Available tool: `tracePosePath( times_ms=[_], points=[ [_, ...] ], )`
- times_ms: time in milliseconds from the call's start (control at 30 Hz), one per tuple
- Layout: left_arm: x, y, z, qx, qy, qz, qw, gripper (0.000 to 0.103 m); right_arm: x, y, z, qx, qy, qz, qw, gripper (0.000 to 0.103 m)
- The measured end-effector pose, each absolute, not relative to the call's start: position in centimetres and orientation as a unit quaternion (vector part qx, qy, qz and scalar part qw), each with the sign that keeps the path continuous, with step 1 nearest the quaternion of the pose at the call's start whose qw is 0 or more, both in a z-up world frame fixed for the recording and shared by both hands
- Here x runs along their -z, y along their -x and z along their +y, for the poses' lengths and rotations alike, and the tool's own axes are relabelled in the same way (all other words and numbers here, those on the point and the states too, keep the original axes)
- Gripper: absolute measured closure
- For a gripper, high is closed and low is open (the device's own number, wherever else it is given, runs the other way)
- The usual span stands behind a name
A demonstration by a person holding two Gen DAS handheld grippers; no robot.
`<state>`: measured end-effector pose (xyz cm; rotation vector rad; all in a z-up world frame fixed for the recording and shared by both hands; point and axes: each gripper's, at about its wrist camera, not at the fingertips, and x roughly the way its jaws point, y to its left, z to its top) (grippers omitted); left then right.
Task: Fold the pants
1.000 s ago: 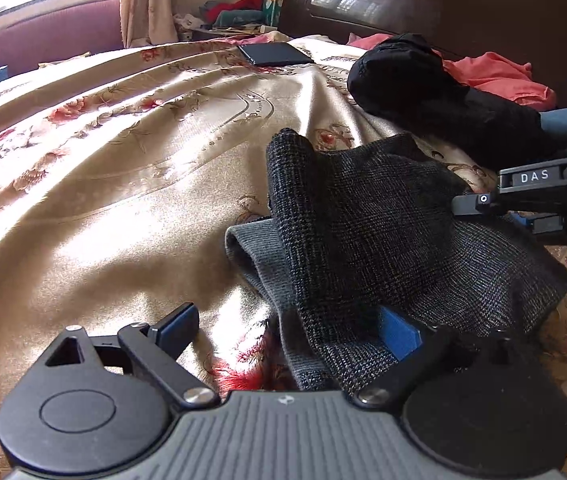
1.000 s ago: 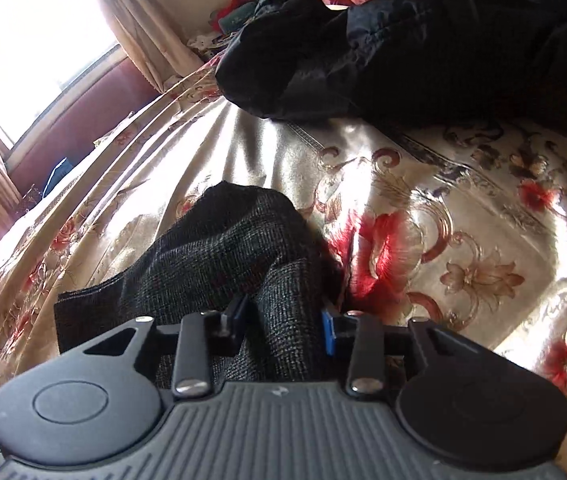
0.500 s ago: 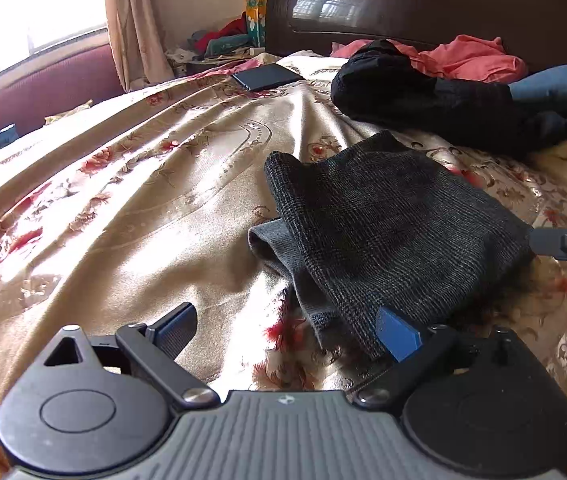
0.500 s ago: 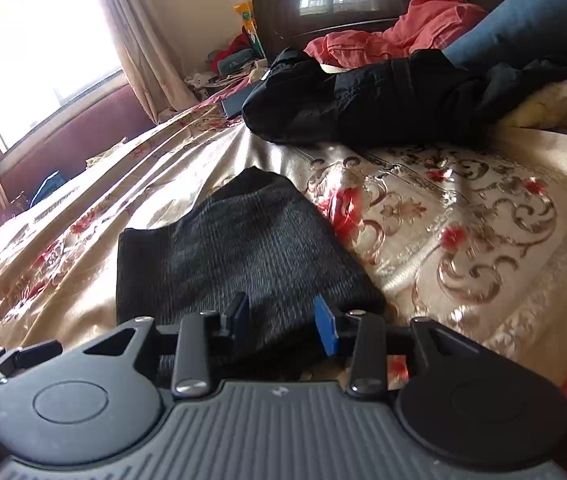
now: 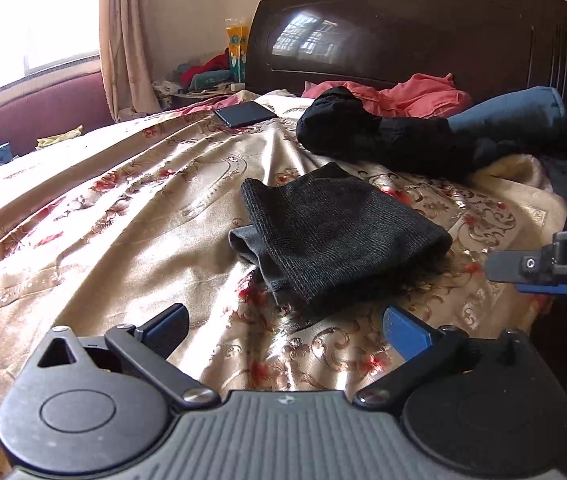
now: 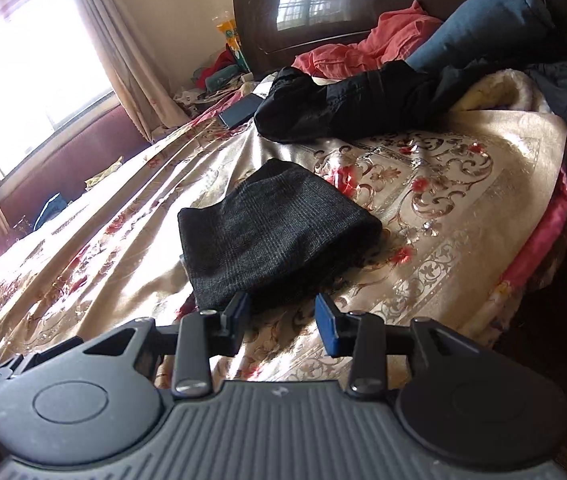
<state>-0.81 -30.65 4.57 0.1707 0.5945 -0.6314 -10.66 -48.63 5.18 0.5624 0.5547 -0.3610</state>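
Note:
The pants [image 5: 335, 240] lie as a compact dark grey folded bundle on the gold floral bedspread [image 5: 103, 220], with a lighter grey layer poking out at the left edge. My left gripper [image 5: 285, 324] hovers open just short of the bundle, with only bedspread between its fingers. The right gripper [image 6: 282, 312] is open too, with a narrower gap, and its tips sit just before the near edge of the pants [image 6: 271, 232]. From the left wrist, the right gripper [image 5: 531, 276] shows at the right edge, apart from the bundle.
A black garment [image 5: 383, 140], a coral cloth [image 5: 415, 94] and a blue pillow [image 5: 511, 114] lie by the dark headboard [image 5: 423, 36]. A dark phone [image 5: 245, 114] rests on the far side. The bed's edge [image 6: 539, 248] drops off on the right. A window with a curtain [image 6: 123, 52] is on the left.
Both grippers have drawn back and up from the pants. The fabric that stood between the right fingers a second ago now lies free on the bed, and the bundle has settled flat.

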Motion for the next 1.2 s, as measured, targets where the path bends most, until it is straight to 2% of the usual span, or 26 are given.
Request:
tracePosePath(
  times_ms=[233,467,600,800,1200],
  points=[
    [-6.0,4.3,-30.4,0.320,-0.107,0.262,0.904,0.000,-6.8,13.2,-46.6,0.188,-0.265,0.266,0.908,0.064],
    [-6.3,3.6,-29.5,0.296,-0.082,0.307,0.901,0.000,-7.1,14.4,-45.5,0.180,-0.261,0.251,0.915,0.064],
    [-6.9,3.1,-29.2,0.296,-0.030,0.326,0.898,0.000,-7.1,13.9,-45.2,0.176,-0.257,0.255,0.915,0.064],
    [-6.1,3.2,-30.8,0.281,-0.067,0.331,0.898,0.000,-6.6,13.5,-44.4,0.189,-0.225,0.268,0.917,0.064],
    [-3.7,1.7,-30.5,0.273,-0.044,0.369,0.887,0.000,-4.5,12.2,-44.9,0.198,-0.233,0.305,0.902,0.064]
  ],
)
